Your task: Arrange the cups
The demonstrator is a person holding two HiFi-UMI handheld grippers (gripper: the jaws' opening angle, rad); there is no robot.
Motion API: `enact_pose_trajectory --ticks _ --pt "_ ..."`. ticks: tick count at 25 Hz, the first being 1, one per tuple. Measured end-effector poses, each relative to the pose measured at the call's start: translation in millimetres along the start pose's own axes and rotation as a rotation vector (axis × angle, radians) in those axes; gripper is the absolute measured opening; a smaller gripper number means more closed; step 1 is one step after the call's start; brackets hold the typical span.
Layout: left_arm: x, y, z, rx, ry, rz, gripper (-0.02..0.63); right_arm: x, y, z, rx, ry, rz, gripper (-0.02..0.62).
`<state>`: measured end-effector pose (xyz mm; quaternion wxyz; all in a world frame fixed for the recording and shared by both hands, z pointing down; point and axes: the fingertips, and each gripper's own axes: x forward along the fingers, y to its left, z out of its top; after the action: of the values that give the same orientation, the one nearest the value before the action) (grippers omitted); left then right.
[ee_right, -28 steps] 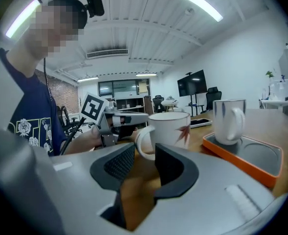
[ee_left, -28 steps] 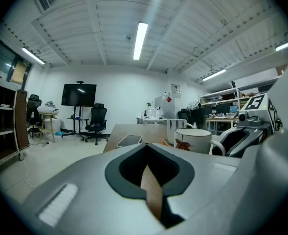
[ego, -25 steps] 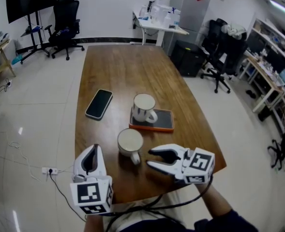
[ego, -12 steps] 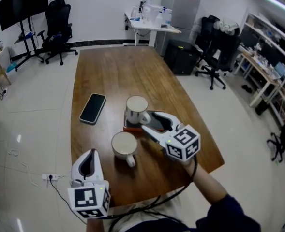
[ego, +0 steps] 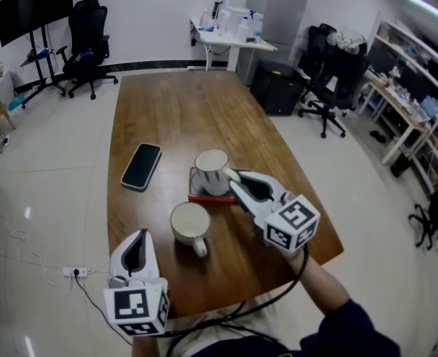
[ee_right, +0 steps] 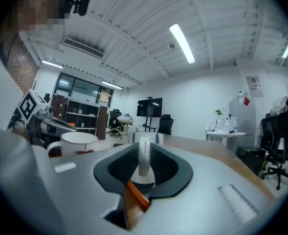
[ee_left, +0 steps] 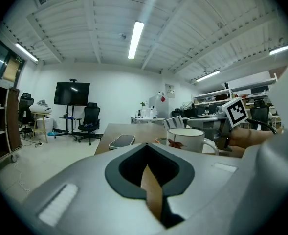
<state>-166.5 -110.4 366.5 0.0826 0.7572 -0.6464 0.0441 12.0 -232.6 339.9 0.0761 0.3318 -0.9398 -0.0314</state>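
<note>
Two white mugs stand on the wooden table (ego: 174, 110). The far mug (ego: 211, 171) rests on an orange-edged flat device (ego: 198, 195). My right gripper (ego: 235, 181) has just been closing its jaws, and they now grip that mug's white handle (ee_right: 144, 156), which stands upright between the pads. The near mug (ego: 190, 225) sits closer to the table's front edge, handle toward me; it also shows in the left gripper view (ee_left: 185, 140) and at the left of the right gripper view (ee_right: 77, 143). My left gripper (ego: 139, 238) hovers at the front left corner, shut and empty.
A black phone (ego: 142, 165) lies on the table's left side. Office chairs (ego: 92, 28), a white desk (ego: 230, 36) and shelving (ego: 419, 110) stand around the table on the pale floor.
My right gripper travelled from beside the near mug up to the far mug, spread its jaws round the handle, then shut on it. The left gripper stayed put.
</note>
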Motion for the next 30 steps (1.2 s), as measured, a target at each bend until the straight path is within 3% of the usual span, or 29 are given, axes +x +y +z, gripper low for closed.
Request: enact_pose_trajectory --ticks 4,14,22,30 --pt "2 -1 5 0.025 0.0 -0.01 0.003 -25 -8 20 0.013 -0.068 -0.023 0.063" --pt "2 -4 9 0.02 -0.008 -0.016 0.003 -60 -20 9 0.065 -0.038 -0.05 0.061" --pt "1 -3 3 0.022 0.0 -0.015 0.003 -72 -36 -19 0.081 0.077 -0.085 0.061" --pt "2 -4 6 0.016 -0.001 -0.016 0.003 -74 -35 -37 0.081 0.16 -0.036 0.062"
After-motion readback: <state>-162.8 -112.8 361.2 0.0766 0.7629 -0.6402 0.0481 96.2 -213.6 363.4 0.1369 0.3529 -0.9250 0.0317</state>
